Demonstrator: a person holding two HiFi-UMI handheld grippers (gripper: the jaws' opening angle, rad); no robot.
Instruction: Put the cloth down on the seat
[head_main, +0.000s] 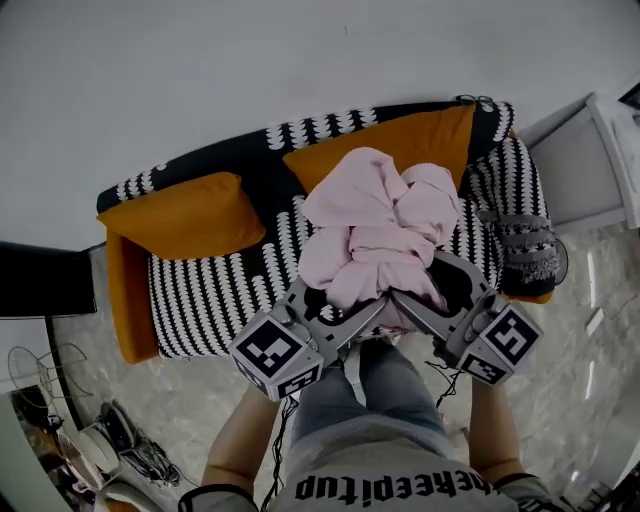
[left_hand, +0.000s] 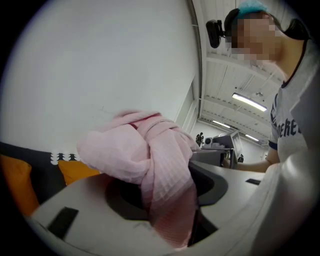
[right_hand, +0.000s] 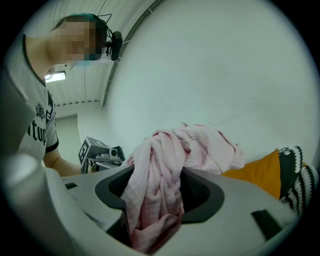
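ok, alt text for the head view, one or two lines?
Top-down: the left tool and right tool each clamp a bunched pink cloth, holding it over a black-and-white patterned sofa with orange cushions. The person's jeans show at the bottom.

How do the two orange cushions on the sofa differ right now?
The left cushion sits at the sofa's end, fully in view; the right cushion leans on the backrest, its lower edge hidden behind the pink cloth. The left one looks plumper, the right one flatter. Both are plain orange.
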